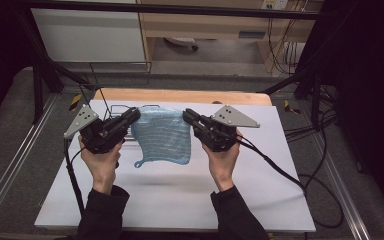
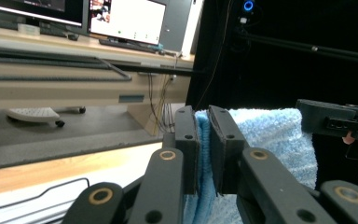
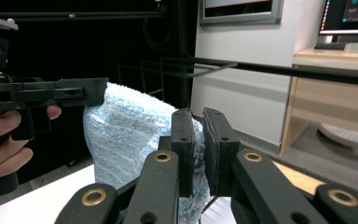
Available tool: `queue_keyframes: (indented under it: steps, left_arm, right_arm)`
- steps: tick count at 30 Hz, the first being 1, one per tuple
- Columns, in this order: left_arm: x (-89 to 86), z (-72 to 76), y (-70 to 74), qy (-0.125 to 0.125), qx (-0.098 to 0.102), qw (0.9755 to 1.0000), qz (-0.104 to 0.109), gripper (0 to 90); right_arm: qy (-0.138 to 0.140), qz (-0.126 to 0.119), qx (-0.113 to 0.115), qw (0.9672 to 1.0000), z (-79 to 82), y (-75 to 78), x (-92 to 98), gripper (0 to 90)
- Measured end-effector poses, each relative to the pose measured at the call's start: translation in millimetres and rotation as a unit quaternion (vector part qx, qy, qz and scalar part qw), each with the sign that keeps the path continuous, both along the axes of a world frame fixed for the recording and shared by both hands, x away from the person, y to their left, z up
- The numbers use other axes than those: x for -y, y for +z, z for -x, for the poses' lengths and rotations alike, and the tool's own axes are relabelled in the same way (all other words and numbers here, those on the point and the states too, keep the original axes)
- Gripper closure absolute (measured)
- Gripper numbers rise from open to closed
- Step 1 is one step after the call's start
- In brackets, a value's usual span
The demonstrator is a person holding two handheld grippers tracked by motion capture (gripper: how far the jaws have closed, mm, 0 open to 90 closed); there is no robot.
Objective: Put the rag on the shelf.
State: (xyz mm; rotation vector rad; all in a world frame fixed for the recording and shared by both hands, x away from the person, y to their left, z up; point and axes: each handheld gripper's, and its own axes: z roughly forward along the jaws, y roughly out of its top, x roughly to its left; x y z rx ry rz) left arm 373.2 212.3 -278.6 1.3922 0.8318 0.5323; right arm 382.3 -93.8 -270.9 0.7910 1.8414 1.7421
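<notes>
Blue towel (image 1: 161,136): hangs above the white surface (image 1: 180,200), top edge level, loop down; left claw (image 1: 133,114) and right claw (image 1: 188,116) each clamp a top corner.

— What's the person wearing?
— Black sleeves (image 1: 102,210).
— The tools?
— Both black. The left gripper (image 1: 134,115) and right gripper (image 1: 188,116) each carry a grey triangular plate, brass-ringed pivots, trailing black cable.
</notes>
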Motion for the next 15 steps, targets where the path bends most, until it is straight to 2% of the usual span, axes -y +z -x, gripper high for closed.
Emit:
queue_keyframes:
  steps: [15]
  left_arm:
    - [-20.1,-5.4,23.9,0.018,0.027,0.9994,0.013,82.4]
  right_arm:
    - [0.002,-0.003,0.025,0.9997,-6.4,25.3,-22.5,83.9]
